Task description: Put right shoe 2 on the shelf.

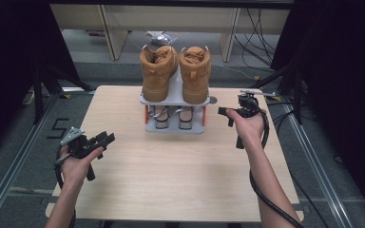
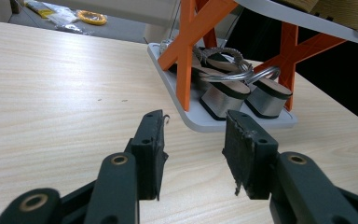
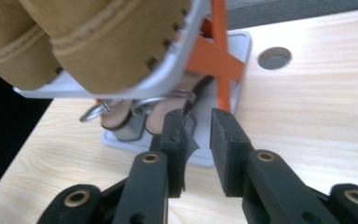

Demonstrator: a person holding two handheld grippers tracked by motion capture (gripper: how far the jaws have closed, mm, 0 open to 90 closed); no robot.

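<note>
A small two-tier rack (image 1: 175, 96) with grey shelves and orange cross struts (image 2: 185, 56) stands at the back middle of the wooden table (image 1: 171, 175). Two tan boots (image 1: 158, 71) (image 1: 195, 71) stand on its top shelf. A pair of silver-heeled sandals (image 1: 161, 118) (image 2: 223, 93) sits on the bottom shelf. My left gripper (image 1: 105, 138) hovers over the table's left side, well short of the rack, open and empty (image 2: 193, 140). My right gripper (image 1: 224, 114) is just right of the rack at lower-shelf height, its jaws a little apart with nothing between them (image 3: 198, 135).
A round hole (image 3: 274, 58) is cut in the tabletop just right of the rack. Dark stands and cables (image 1: 261, 28) flank the table on the floor. A yellow roll (image 2: 92, 17) lies on the floor beyond the far edge.
</note>
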